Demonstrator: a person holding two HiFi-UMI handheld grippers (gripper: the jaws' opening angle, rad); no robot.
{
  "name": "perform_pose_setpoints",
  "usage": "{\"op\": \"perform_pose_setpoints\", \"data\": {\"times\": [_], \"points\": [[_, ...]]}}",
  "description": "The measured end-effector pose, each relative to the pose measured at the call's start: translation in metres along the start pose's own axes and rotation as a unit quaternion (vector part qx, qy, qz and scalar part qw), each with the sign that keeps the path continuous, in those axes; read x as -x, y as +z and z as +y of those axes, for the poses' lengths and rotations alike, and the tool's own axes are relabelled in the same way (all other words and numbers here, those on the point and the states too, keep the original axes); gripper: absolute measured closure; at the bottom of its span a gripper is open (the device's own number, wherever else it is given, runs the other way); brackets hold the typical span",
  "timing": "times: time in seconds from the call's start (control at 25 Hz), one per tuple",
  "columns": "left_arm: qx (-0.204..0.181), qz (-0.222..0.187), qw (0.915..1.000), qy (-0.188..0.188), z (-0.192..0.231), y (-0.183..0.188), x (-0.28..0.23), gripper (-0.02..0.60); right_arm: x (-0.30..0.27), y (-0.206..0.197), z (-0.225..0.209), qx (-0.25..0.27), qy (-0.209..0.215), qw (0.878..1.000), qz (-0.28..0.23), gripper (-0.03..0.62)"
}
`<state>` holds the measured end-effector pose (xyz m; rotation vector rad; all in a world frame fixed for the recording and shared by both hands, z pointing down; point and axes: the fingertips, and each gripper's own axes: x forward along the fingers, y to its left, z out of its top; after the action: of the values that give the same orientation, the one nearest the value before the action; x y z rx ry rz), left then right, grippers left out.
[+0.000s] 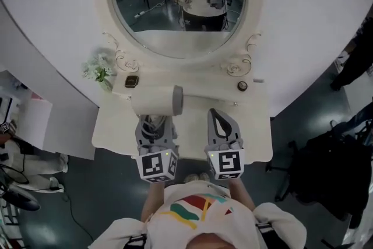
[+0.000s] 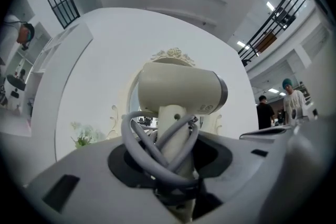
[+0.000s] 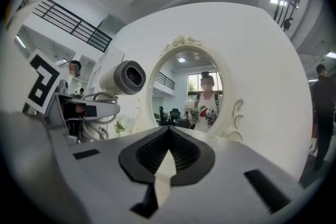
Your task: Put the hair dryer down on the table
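left claw (image 2: 169, 168): pinching the handle of the hair dryer (image 2: 178, 89), pads pressed on both sides of it
cord (image 2: 140, 145): grey, looped in several turns around the handle just above the left claw's jaws
hair dryer: cream, barrel lying level above the left claw, its dark grey ringed end pointing toward the right claw; in the head view it hangs over the back left part of the tabletop (image 1: 256, 138), and whether it touches cannot be told
right claw (image 3: 169, 132): pressed together at the tips, nothing between them, held beside the left claw over the front of the tabletop
tabletop: white, with a small dark square thing (image 1: 132, 81) and flowers (image 1: 100, 72) at its back left, and 1 small round dark thing (image 1: 242, 86) at its back right
mirror (image 1: 175, 38): oval, ornate white frame, standing behind the tabletop and reflecting the person with both claws
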<state>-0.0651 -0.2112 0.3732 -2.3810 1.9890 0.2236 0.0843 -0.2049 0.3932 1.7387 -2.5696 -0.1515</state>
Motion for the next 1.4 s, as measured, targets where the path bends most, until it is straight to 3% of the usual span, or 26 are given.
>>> {"op": "perform_pose_setpoints", "data": {"times": [0.24, 1.08, 1.4], "points": [[-0.016, -0.011, 0.9996, 0.021, 0.013, 0.011, 0.008, 0.403, -0.008, 0.006, 0.011, 0.003, 0.016, 1.000, -0.013, 0.594], [-0.018, -0.013, 0.9997, 0.006, 0.023, 0.009, -0.003, 0.405, -0.017, 0.006, 0.024, 0.003, 0.009, 1.000, -0.011, 0.594], [-0.016, 0.020, 0.9996, 0.011, 0.031, -0.007, -0.023, 0.405, -0.021, -0.001, 0.023, 0.005, 0.004, 1.000, -0.002, 0.594]]}}
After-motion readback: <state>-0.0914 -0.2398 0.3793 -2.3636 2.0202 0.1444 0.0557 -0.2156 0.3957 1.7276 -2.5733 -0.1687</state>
